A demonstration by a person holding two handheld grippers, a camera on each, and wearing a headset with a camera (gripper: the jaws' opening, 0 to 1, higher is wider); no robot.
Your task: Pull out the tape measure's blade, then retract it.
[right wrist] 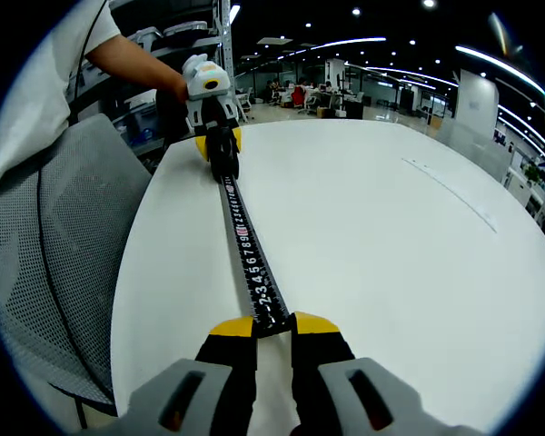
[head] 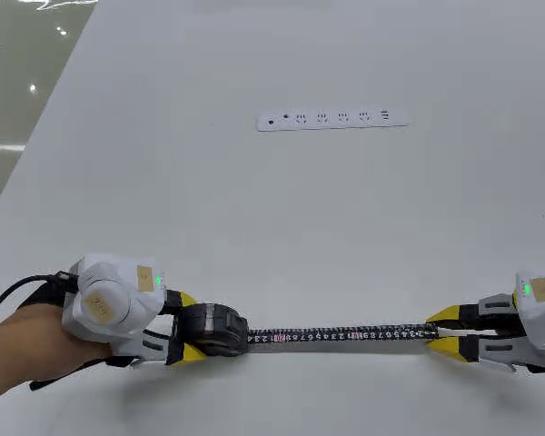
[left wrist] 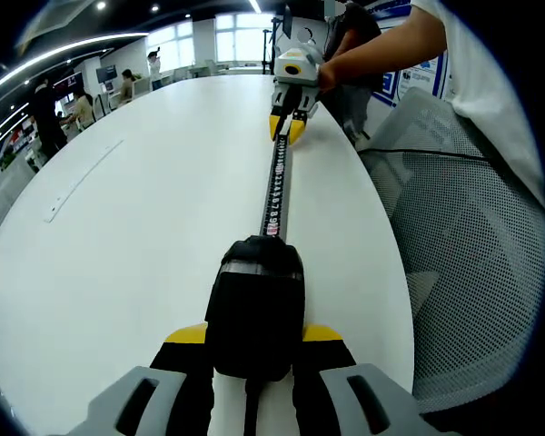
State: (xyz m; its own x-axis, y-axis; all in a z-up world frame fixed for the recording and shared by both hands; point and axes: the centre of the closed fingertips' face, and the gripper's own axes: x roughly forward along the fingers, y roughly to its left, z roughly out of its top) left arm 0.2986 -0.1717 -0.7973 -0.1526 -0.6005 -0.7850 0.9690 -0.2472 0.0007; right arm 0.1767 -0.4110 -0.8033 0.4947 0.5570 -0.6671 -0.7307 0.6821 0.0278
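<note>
A black tape measure case (head: 213, 329) sits low over the white table, held between the yellow-tipped fingers of my left gripper (head: 183, 327), which is shut on it (left wrist: 254, 304). Its black blade (head: 341, 335) with white numbers stretches right to my right gripper (head: 447, 331), shut on the blade's end. In the right gripper view the blade (right wrist: 251, 263) runs from my jaws (right wrist: 272, 325) to the case (right wrist: 222, 154) in the far left gripper. In the left gripper view the blade (left wrist: 276, 186) reaches the distant right gripper (left wrist: 287, 127).
A white power strip (head: 331, 119) lies flat further back on the table (head: 254, 209). A grey mesh chair (left wrist: 463, 245) stands beside the table's near edge. The floor (head: 18, 82) shows past the table's left edge. People stand in the room's background.
</note>
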